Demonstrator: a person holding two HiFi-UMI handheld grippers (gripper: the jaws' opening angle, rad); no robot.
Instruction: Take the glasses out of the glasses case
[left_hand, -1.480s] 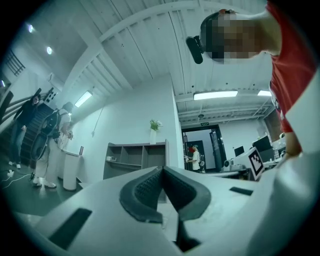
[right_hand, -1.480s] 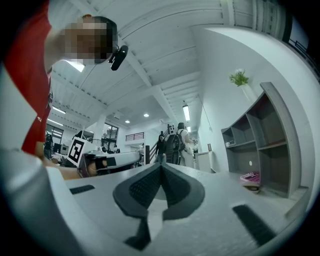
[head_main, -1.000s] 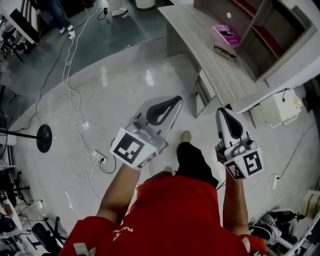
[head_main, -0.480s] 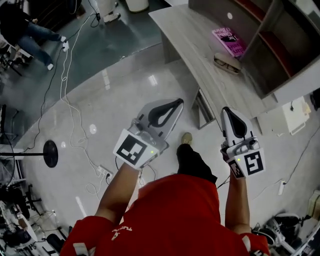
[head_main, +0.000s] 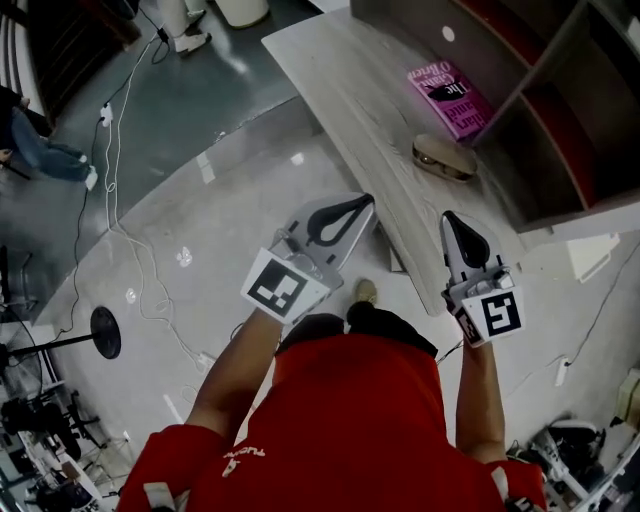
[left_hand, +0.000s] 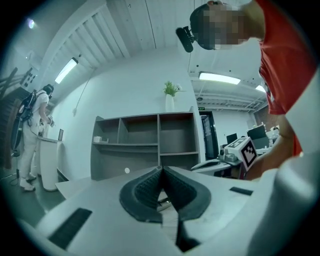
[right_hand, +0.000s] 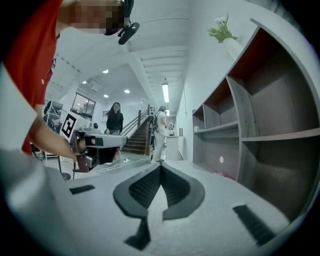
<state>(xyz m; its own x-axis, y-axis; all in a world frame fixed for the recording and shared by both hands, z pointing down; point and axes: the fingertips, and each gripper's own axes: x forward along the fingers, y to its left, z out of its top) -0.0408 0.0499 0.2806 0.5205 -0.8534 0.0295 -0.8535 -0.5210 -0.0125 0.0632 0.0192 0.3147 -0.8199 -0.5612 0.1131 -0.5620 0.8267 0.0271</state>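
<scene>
- Approaching the desk: the glasses case lies nearer than a second ago.
- Left gripper and right gripper are both closed, empty; opening the case comes next.

Red shirt (short-sleeved, seemingly)

- Left gripper: your jaws are pressed together with nothing between them. In the head view it sits level and points between 1 and 2 o'clock.
- Left marker cube: at the gripper's rear, toward 7 o'clock from the jaw tips.
- Left forearm: bare and extended, reaching up from 7 o'clock.
- Right gripper: your jaws are closed tip to tip and empty, pointing toward 11 o'clock.
- Right marker cube: behind the jaws, at 5 o'clock from them.
- Right forearm: bare, nearly straight up from 6 o'clock.
- Spacing: the grippers are apart, with tips angled inward.
</scene>
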